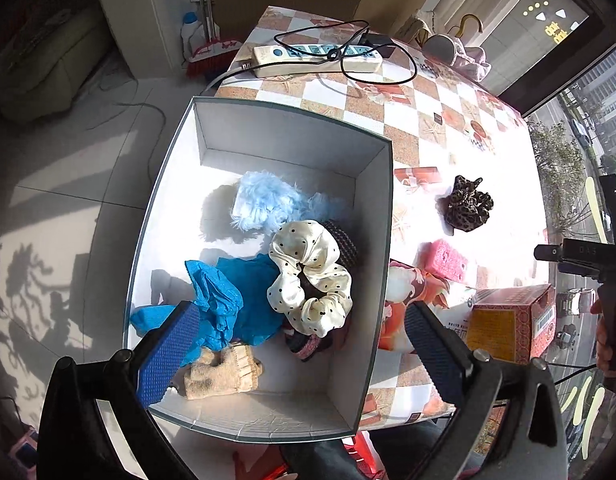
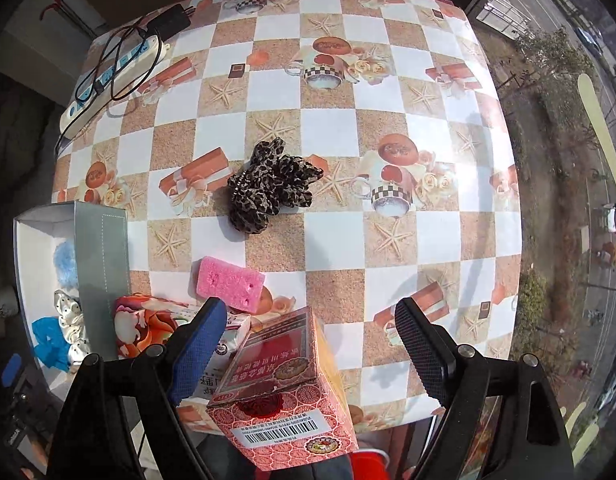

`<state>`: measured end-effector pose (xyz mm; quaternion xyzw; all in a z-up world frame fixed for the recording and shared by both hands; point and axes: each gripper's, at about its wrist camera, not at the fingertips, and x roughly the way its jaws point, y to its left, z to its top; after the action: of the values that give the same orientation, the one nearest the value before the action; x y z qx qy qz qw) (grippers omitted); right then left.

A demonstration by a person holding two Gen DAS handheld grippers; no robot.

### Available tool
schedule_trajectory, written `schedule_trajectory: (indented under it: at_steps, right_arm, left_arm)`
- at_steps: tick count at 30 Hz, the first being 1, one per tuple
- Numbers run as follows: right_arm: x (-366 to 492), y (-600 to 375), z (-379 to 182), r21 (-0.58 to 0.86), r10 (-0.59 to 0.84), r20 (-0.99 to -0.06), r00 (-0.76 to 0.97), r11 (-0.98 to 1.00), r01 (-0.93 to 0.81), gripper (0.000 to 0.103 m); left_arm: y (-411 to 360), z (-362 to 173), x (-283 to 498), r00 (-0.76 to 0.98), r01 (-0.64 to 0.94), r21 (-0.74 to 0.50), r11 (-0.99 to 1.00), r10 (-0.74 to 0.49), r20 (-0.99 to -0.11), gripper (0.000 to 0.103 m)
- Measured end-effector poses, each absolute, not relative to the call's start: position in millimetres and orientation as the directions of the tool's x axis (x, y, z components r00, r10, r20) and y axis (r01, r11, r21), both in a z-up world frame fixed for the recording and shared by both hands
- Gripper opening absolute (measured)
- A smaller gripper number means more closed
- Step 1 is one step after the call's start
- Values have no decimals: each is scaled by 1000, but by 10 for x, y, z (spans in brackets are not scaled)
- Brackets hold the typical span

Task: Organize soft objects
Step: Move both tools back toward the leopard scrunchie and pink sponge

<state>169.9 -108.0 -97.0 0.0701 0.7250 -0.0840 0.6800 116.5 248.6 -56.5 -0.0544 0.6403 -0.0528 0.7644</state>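
Leopard-print scrunchie, ruffled and dark-spotted, lies loose mid-worktop, well apart from the box. Pink sponge just nearer. Right gripper above them, wide open, empty. Left gripper over the box, wide open, empty; cream dotted scrunchie and blue cloth inside.

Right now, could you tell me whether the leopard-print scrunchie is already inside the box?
No, the leopard-print scrunchie lies on the checkered tablecloth, outside the box, beyond the pink sponge.
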Motion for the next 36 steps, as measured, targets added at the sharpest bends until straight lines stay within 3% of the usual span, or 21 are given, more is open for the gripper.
schedule_trajectory:
  at_steps: [6,15,18,26,29,31,36]
  right_arm:
    - [1433,-1175,-1406,12,48,-983,-179,980,196,87]
    - [1241,-1344,-1349,129,180,-972,-153,946,298,88]
    - [1219,-1432,-1431,116,181,-970,-163,931,345,100]
    - [1162,-1610,-1650,253,383,-906,-182,833,493,101]
    - [1077,-1819,-1566,342,446,-894,-42,739,580,101]
    - [1032,-2028,-1587,328,422,-906,4,698,637,101]
    - [925,-2220,-2003,281,442,-894,-78,686,671,101]
  left_arm:
    - [1841,-550,1358,151,174,-109,979,-136,-979,102]
    - [739,-997,1669,65,427,-63,902,-100,-993,102]
    - [482,-1177,1713,43,484,-42,874,-71,-997,102]
    - [96,-1547,1816,-23,552,-33,833,-24,-999,102]
    - [60,-1655,1847,-47,544,-41,838,-18,-999,102]
    - [62,-1725,1872,-73,529,-56,847,-20,-997,102]
    - [43,-1909,1875,-117,525,-58,849,5,-993,102]
